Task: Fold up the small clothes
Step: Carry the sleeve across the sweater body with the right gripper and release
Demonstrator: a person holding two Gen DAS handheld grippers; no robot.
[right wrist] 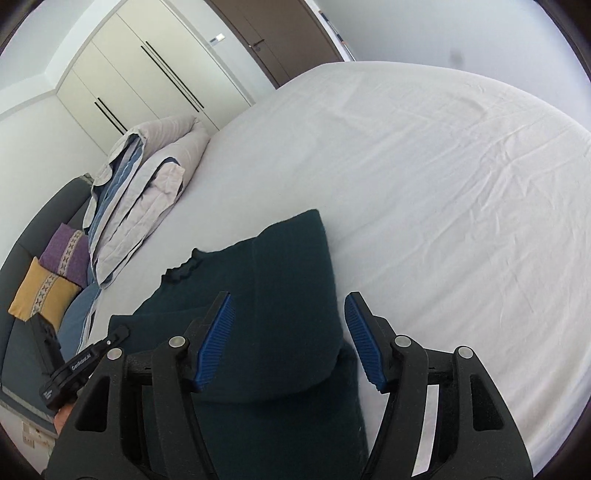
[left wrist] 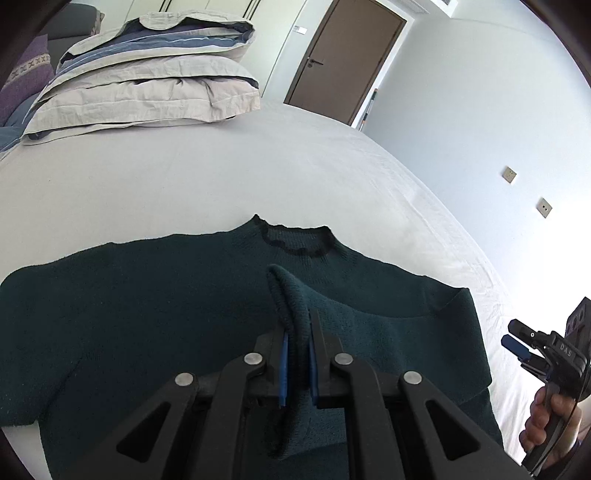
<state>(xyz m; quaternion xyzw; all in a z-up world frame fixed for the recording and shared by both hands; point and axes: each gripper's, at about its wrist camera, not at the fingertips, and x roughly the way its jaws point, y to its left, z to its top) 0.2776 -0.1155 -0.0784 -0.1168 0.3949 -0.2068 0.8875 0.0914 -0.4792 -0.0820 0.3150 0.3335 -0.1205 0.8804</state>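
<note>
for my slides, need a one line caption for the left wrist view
Left gripper pinches a cuff of the dark green sweater spread on the white bed.

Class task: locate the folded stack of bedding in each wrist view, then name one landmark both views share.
Left wrist view: folded bedding at upper left, on the far side of the bed.
Right wrist view: folded bedding at left of centre, by the bed's edge.
Shared landmark: brown door.

My grippers are black with blue ribbed pads (right wrist: 216, 343). The sweater (left wrist: 155, 302) is dark teal, its collar trim nearly black. The bed sheet (right wrist: 424, 177) is white. Far left, the folded duvet (left wrist: 147, 81) is beige with blue stripes; cushions are purple (right wrist: 66, 254) and mustard (right wrist: 40, 295), each with a cross-patterned band.
</note>
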